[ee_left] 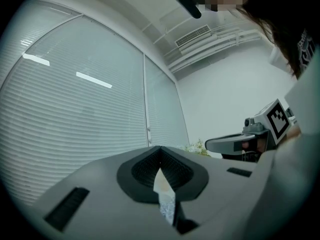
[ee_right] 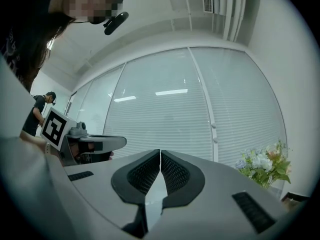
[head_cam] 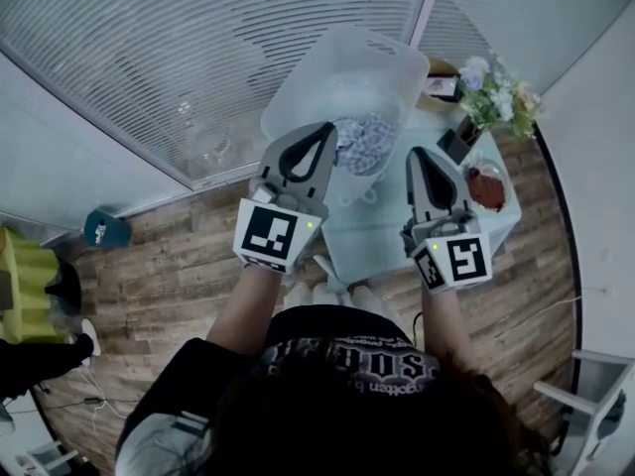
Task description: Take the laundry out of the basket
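A translucent plastic basket (head_cam: pixel 342 72) stands on a small white table (head_cam: pixel 382 231) in the head view. Blue-and-white patterned laundry (head_cam: pixel 365 142) lies in its near end. My left gripper (head_cam: pixel 327 127) hovers at the basket's near rim, just left of the laundry, jaws shut with nothing pinched between the tips. In the left gripper view its tips (ee_left: pixel 160 149) meet, and a sliver of pale patterned cloth shows through the gap behind them. My right gripper (head_cam: pixel 417 153) is over the table to the right of the basket, its jaws (ee_right: pixel 160 152) shut and empty.
A bunch of flowers (head_cam: pixel 496 92), a dark box (head_cam: pixel 458 145) and a reddish dish (head_cam: pixel 486 186) crowd the table's right side. Window blinds run behind the basket. A teal object (head_cam: pixel 104 229) sits on the wooden floor at left. A person (ee_right: pixel 40 109) stands far off.
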Motion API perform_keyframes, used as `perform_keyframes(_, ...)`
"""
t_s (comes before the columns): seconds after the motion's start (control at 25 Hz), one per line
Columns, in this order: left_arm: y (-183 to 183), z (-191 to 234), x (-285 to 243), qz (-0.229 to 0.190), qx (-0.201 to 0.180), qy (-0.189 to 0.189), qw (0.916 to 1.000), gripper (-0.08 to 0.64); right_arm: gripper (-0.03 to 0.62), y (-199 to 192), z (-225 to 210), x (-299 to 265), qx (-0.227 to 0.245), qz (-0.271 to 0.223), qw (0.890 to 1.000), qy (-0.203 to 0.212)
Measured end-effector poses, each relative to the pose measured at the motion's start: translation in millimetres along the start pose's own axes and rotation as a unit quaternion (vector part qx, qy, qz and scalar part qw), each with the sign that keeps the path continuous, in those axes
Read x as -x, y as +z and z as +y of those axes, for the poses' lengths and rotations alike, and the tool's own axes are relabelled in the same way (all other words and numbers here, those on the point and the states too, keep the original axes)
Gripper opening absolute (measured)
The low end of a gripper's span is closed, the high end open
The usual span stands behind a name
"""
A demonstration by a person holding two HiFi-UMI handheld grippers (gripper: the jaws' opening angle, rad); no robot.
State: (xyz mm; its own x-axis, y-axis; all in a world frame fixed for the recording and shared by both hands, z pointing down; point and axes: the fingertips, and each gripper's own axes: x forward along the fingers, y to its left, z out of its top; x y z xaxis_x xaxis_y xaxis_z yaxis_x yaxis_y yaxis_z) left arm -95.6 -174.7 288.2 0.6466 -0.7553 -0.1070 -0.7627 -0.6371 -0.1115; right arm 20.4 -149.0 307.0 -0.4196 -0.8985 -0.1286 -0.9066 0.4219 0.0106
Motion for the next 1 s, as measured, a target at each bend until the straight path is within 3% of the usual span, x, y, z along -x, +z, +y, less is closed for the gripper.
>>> perform_keyframes(0.32,-3,2,-22,0.003,-0.008,-0.018,0.9998,-0.003,0.031,-2,-15,-10,-0.004,-0.001,1.0,-0.016)
perform_keyframes(0.68,-11,12,-47,0.017,-0.017,-0.005,0.9997,-0.002,0.031,-6,-33,-29,-0.009,-0.001,1.0,0.0)
perform_keyframes(1.0,-13,16,-82,0.033,-0.043,-0.016,0.9984,-0.003,0.031,-7,-55,-49,-0.016,-0.002,1.0,0.015)
